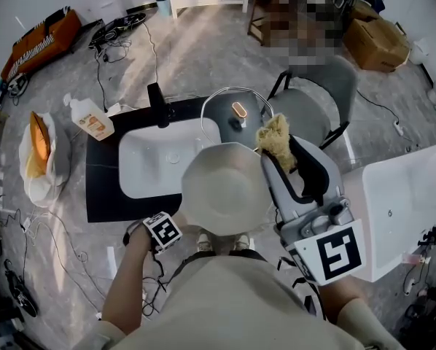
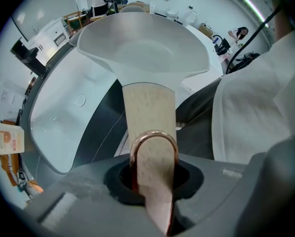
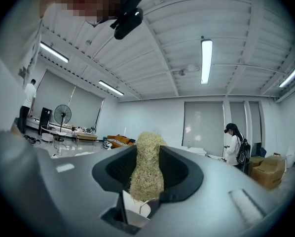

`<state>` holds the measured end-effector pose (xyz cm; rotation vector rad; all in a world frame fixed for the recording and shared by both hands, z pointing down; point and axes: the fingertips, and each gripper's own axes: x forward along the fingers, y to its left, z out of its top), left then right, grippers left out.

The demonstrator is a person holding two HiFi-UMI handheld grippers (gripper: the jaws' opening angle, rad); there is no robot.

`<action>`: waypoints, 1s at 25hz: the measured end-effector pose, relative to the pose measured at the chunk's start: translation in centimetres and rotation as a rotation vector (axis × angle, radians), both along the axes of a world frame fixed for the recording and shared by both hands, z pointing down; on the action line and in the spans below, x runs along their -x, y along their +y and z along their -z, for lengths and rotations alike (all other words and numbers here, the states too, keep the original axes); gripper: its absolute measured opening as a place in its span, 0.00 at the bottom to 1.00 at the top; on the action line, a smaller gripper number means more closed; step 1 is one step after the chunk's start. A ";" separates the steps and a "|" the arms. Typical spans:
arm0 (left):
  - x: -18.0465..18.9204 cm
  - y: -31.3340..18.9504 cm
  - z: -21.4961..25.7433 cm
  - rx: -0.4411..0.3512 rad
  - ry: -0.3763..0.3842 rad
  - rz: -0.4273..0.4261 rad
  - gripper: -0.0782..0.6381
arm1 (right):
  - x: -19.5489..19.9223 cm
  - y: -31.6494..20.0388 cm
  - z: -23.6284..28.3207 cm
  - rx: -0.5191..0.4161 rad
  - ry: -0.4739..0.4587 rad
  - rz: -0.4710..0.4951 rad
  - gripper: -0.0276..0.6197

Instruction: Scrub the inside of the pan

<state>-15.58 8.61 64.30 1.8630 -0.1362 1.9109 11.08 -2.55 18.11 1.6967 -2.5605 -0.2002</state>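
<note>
I hold a white pan [image 1: 225, 188] over the front edge of the sink, its hollow facing up. My left gripper [image 1: 171, 229] is shut on the pan's wooden handle [image 2: 150, 115], which ends in a copper hanging loop [image 2: 154, 143] between the jaws. In the left gripper view the pan [image 2: 142, 43] fills the upper middle, beyond my left gripper [image 2: 152, 181]. My right gripper [image 1: 285, 157] is raised just right of the pan, shut on a straw-coloured fibre scrubber [image 1: 275, 141]. The scrubber [image 3: 147, 164] stands up between the jaws of the right gripper [image 3: 147, 171], apart from the pan.
A white sink [image 1: 156, 162] is set in a black counter [image 1: 101, 188], with a black tap [image 1: 157, 104] behind it. A dark lid [image 1: 236, 111] lies at the back right, a soap bottle [image 1: 90, 119] to the left, a grey chair [image 1: 316, 104] and a white basin [image 1: 407, 195] to the right.
</note>
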 end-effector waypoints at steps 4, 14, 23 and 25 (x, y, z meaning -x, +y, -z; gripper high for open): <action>0.0 0.0 0.0 0.003 0.000 0.000 0.21 | -0.2 0.6 1.3 -0.027 -0.026 0.006 0.27; 0.0 0.0 0.0 -0.004 0.002 -0.001 0.21 | -0.4 0.7 0.7 -0.001 -0.040 0.014 0.27; -0.3 0.1 0.0 -0.006 0.003 0.001 0.21 | -0.2 0.6 0.6 0.008 -0.028 0.020 0.27; -0.2 0.1 0.0 -0.005 0.001 0.001 0.21 | -0.2 0.6 0.4 0.011 -0.027 0.017 0.27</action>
